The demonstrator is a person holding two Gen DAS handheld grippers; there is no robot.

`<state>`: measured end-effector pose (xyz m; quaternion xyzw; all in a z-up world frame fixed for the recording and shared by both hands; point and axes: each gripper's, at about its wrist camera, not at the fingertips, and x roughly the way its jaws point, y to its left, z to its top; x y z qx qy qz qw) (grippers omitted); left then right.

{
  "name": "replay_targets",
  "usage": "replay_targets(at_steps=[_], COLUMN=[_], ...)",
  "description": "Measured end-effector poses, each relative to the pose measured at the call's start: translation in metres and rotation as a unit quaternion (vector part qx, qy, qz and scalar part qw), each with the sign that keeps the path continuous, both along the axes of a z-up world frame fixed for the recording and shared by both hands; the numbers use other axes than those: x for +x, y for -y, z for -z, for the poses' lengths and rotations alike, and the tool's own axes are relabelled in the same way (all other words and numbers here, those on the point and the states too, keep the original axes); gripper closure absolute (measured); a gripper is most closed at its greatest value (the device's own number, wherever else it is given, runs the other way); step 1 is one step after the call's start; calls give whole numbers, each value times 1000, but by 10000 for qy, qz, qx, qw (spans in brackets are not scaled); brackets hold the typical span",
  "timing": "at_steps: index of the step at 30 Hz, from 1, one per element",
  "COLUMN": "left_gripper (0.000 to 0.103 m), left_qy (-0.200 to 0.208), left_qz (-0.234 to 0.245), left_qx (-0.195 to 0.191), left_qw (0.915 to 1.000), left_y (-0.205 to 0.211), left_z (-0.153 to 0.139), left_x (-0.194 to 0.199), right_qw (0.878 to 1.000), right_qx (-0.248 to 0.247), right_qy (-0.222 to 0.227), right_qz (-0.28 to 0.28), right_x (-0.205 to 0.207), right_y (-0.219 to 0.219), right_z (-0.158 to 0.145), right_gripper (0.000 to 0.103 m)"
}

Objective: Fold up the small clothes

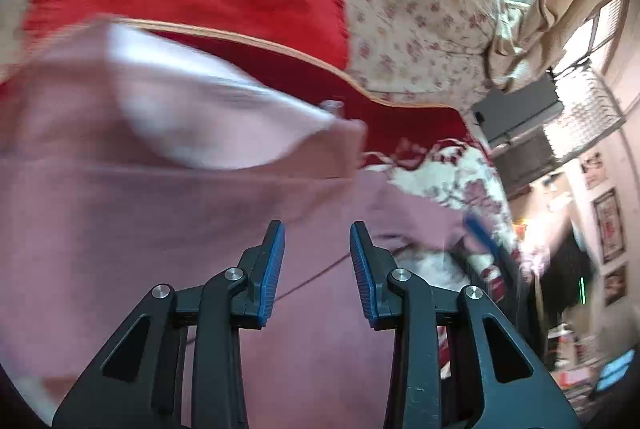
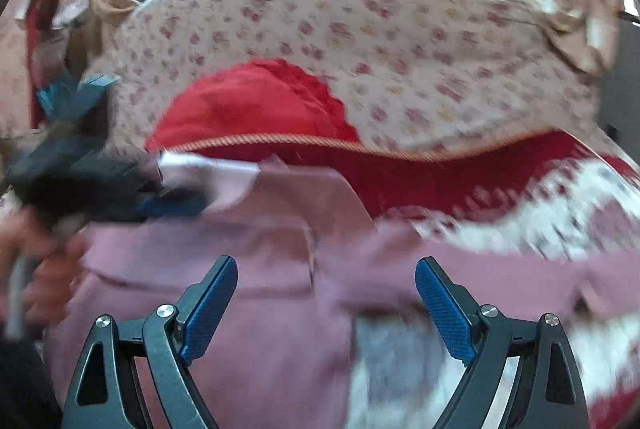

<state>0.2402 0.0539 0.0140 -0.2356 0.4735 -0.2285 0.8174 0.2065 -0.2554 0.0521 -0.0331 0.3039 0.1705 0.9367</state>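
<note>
A dusty-pink garment (image 1: 160, 229) lies spread on the bed, with a paler flap (image 1: 200, 117) turned up at its far side. My left gripper (image 1: 318, 229) hovers low over the pink cloth, its jaws partly apart and nothing between the blue pads. In the right wrist view the same garment (image 2: 260, 309) fills the foreground. My right gripper (image 2: 326, 265) stands wide open above it and holds nothing. The left gripper (image 2: 172, 205) shows there as a dark blur at the left, its tips beside the pale flap (image 2: 208, 173).
A red cushion (image 2: 248, 109) lies just beyond the garment on a cream flowered sheet (image 2: 360, 41). A red-and-white patterned blanket (image 2: 560, 213) lies to the right. A hand (image 2: 44, 269) holds the left gripper. Shelves and framed pictures (image 1: 608, 225) stand past the bed's right edge.
</note>
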Motion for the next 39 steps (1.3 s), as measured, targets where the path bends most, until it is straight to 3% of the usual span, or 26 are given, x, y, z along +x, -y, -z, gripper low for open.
replay_targets(at_steps=[2,4,8,10,14,15,19,22,28,30,33,36,39], left_gripper=[71,71,71,71,71,71,71,71,71,71,71,71,71], left_qy=[100,219,220,-27,-215,-216,-359,-408,-392,-367,-309,-208,-136], left_qz=[-289,-741,-1608,-1839,-1969,-2005,-2073,-2055,-2067,-2053,-2042,-2136,-2335], left_qx=[316,729,853,827,1018,963,772,765,781,842,898,935,881], left_qw=[9990,9943,9830,9794,9749,9747,9746,9748,9745,9744,9743,9722,9683], left_y=[-30,-59,-104,-113,-114,-115,-121,-119,-120,-118,-117,-121,-131], left_z=[0,3,19,30,43,44,51,51,51,50,47,42,38], left_x=[-19,-33,-40,-37,-29,-28,-25,-27,-28,-28,-28,-31,-34], right_qw=[9990,9950,9867,9849,9766,9727,9598,9644,9636,9506,9425,9331,9301], right_qx=[11,68,179,84,329,443,644,423,653,988,1368,1828,1947], right_qy=[-107,-486,-1013,-1076,-1525,-1654,-1915,-2087,-2246,-2529,-2655,-2872,-2926], right_qz=[-426,-876,-1260,-1351,-1483,-1567,-1949,-1567,-1296,-1504,-1501,-1160,-1064], right_x=[30,55,84,92,107,109,107,114,114,112,114,121,124], right_y=[-3,-6,-13,-18,-20,-20,-27,-26,-16,-13,-6,6,10], right_z=[12,30,61,70,89,92,93,100,98,102,101,110,112], right_gripper=[19,34,40,40,43,48,49,54,58,57,55,72,90])
